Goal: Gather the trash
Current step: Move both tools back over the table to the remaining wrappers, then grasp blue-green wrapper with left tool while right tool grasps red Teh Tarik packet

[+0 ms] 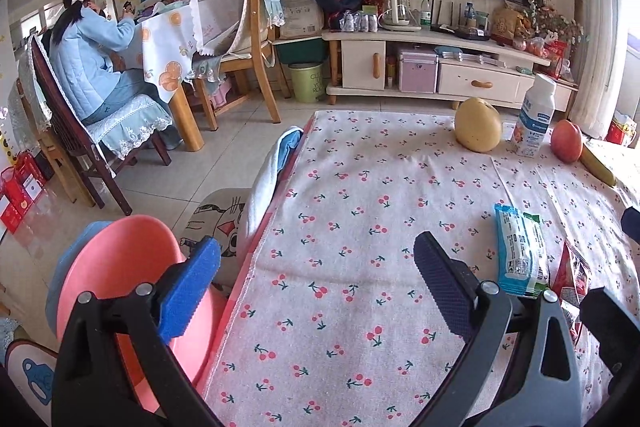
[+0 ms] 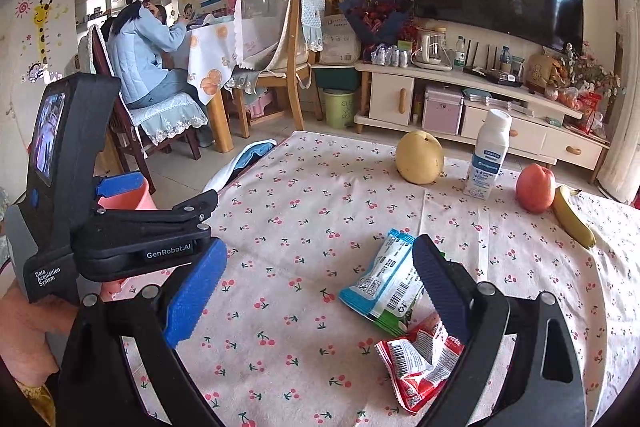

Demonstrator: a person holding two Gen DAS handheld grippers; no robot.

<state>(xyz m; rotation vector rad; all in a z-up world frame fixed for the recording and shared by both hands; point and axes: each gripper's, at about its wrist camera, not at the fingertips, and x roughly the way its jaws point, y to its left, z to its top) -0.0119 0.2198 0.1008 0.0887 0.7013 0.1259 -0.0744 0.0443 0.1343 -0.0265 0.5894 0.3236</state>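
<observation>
1. Right gripper [image 2: 320, 291]: your jaws stand spread wide with nothing between the pads, hanging over the cherry-print tablecloth [image 2: 300, 187]. This reads as an approach to the trash, not a grip.
2. Blue-and-white wrapper [image 2: 384, 287]: lies flat on the cloth just beside your right-hand finger, which covers its near corner.
3. Red wrapper [image 2: 416, 359]: crumpled, touching the blue-and-white one at its near end; its right part is hidden behind the same finger.
4. Left gripper [image 1: 316, 291]: jaws spread, empty, over the table's left edge. Its left finger sits in front of the pink bin [image 1: 120, 267], so judge the bin as the drop-off, kept close below the edge.
5. Pink bin, contents: the opening is partly covered; you cannot tell what is inside.
6. Pear [image 2: 419, 157], milk bottle [image 2: 488, 155], apple [image 2: 535, 187], banana [image 2: 573, 217]: grouped at the far side, well apart from the wrappers. Whether the bottle is empty cannot be told.
7. Seated person [image 2: 140, 47]: back turned at another table; activity unclear.
</observation>
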